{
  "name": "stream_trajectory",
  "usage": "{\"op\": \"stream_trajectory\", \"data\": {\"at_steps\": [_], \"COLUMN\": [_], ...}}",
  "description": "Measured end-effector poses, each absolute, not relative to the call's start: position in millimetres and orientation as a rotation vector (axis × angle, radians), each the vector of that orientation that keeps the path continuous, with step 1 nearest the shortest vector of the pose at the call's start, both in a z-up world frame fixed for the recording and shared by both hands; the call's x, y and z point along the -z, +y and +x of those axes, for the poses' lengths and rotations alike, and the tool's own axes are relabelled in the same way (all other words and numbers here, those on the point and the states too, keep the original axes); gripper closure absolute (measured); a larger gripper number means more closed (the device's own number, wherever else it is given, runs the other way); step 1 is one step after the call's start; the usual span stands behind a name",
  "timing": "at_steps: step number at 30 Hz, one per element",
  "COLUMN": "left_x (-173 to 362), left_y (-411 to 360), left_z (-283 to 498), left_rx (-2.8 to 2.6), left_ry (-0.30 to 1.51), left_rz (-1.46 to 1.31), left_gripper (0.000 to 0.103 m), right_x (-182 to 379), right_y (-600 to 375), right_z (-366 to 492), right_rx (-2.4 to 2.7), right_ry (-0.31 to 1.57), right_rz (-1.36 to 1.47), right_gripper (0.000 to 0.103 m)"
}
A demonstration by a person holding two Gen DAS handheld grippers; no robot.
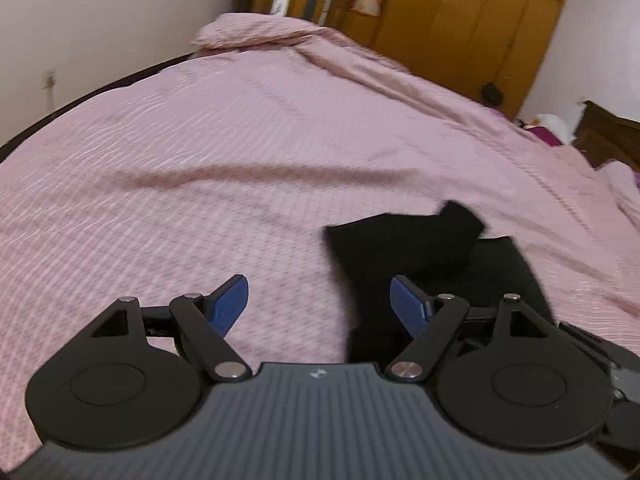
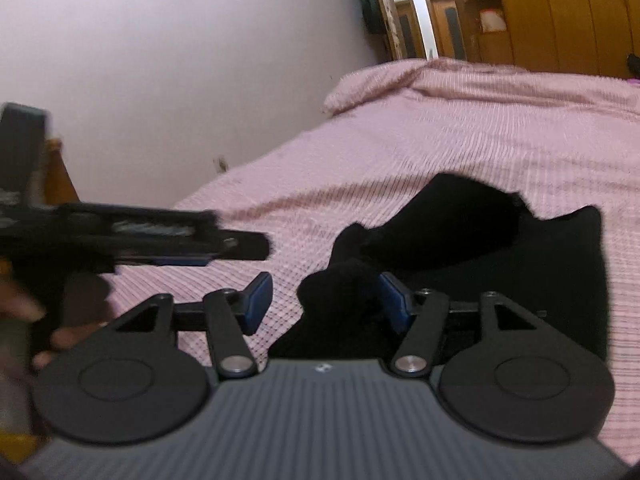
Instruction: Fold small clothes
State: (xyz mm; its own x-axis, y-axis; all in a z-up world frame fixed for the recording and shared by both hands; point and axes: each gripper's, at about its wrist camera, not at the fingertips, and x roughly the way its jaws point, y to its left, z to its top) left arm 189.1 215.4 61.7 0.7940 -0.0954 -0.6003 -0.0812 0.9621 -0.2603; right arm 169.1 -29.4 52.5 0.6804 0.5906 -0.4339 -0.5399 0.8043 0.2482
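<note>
At lower right of both frames, on the pink ribbed bedspread [image 1: 240, 152], we see the crumpled black cloth garment [image 2: 460, 224] lying loose between our right gripper's [image 2: 326, 300] parted fingers, our left gripper [image 1: 319, 304] spread empty.

light: dim, even, brighter through far doorway [image 2: 420, 20] | shadows: soft | blur: motion smear across both views, worst left of right tool | edges: fisheye bending, dark corners

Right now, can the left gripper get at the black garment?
Probably yes. The left gripper is open with nothing between its fingers, and the black garment lies on the bed just ahead, slightly to the right. Nothing shows in the way; the right gripper sits at its near edge.
</note>
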Motion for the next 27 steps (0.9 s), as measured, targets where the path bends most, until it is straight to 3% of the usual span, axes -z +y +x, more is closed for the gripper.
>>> {"op": "stream_trajectory", "data": {"at_steps": [8,16,19,22,26,27], "left_x": [-55.9,-20.6,-10.2,-5.7,-25.8,-32.2], "left_y": [169.0,144.7,142.5,143.7,151.0,152.9], "left_z": [233.8,251.9,249.2,246.3,229.1,222.7], "left_rx": [0.149,0.141,0.134,0.112,0.091,0.083], "left_ry": [0.673,0.713,0.698,0.665,0.55,0.516], "left_rz": [-0.246,-0.222,-0.219,-0.217,-0.256,-0.257], "left_gripper": [0.021,0.023,0.035,0.069,0.087,0.087], "right_x": [-74.0,-44.6,-30.8,-17.8,-14.8,-17.4], "right_y": [-86.7,-125.9,-129.4,-130.1,-127.3,-122.7], "right_z": [155.6,165.4,170.9,177.1,175.8,174.5], "right_rx": [-0.441,-0.248,-0.231,-0.234,-0.257,-0.275], "right_ry": [0.41,0.474,0.51,0.542,0.56,0.551], "right_rz": [0.104,0.151,0.18,0.211,0.26,0.252], "right_gripper": [0.042,0.042,0.042,0.042,0.042,0.041]}}
